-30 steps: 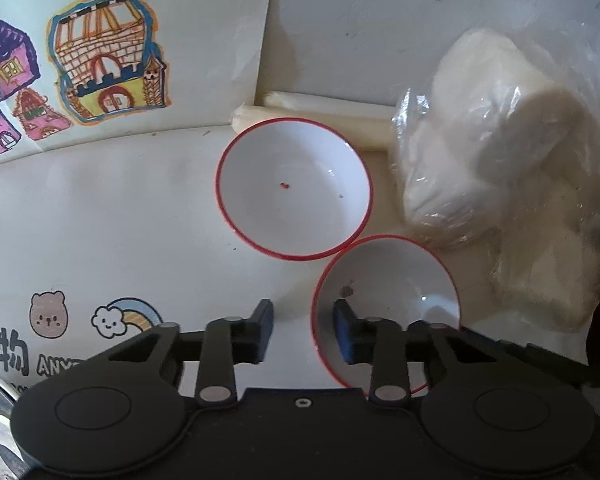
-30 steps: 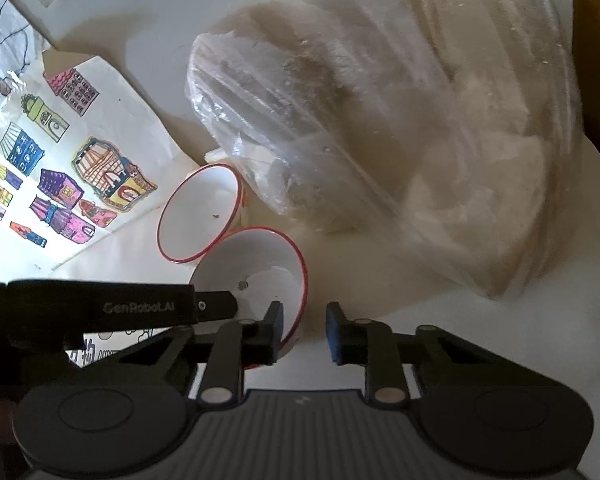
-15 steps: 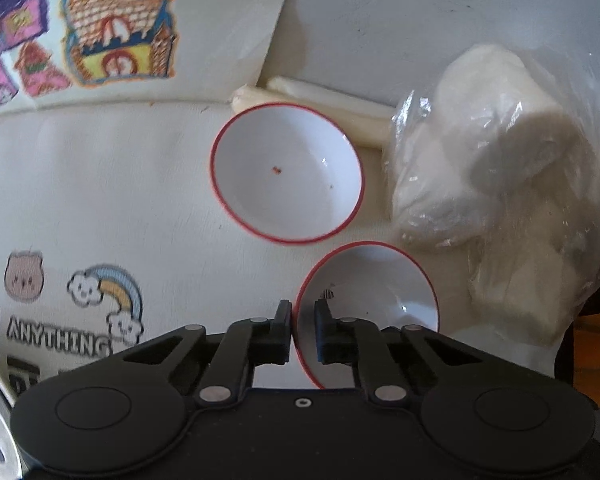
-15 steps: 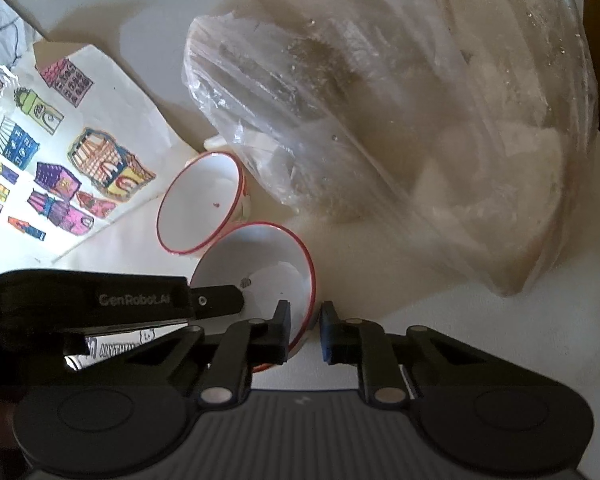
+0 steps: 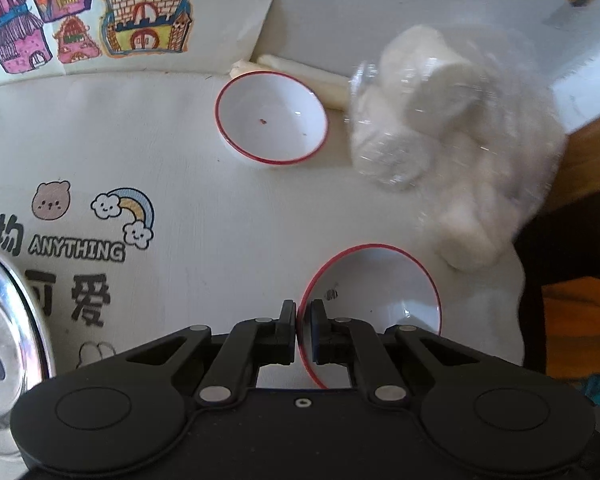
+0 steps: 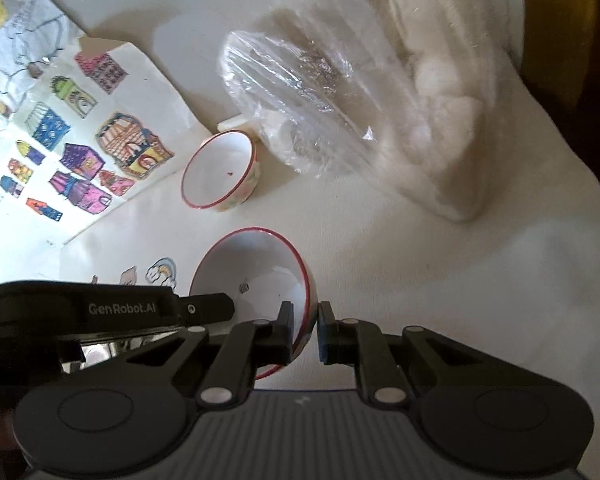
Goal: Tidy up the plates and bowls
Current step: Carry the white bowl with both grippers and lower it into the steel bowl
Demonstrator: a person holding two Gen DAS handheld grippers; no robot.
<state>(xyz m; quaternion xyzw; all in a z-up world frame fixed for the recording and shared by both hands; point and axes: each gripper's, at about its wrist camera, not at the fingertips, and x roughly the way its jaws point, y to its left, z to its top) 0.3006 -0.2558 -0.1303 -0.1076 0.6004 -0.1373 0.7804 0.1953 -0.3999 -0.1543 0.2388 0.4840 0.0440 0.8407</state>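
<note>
Left tongs [image 5: 303, 322] and right tongs [image 6: 304, 324] both clamped opposite rims of near red-rimmed bowl [image 5: 374, 292]; second bowl [image 5: 271, 118] sat apart on table [image 5: 220, 208].

the table [image 5: 228, 200] wears a white cloth printed with a bear, a rainbow and the word "anything". on it sit a red-rimmed bowl [image 5: 271, 119], a clear plastic bag of white rolls [image 5: 440, 128], perhaps tissue, pale paper rolls [image 5: 300, 76] behind the bowl, sheets of coloured house drawings [image 5: 100, 20], and a shiny metal lid [image 5: 8, 340] at the left edge.
</note>
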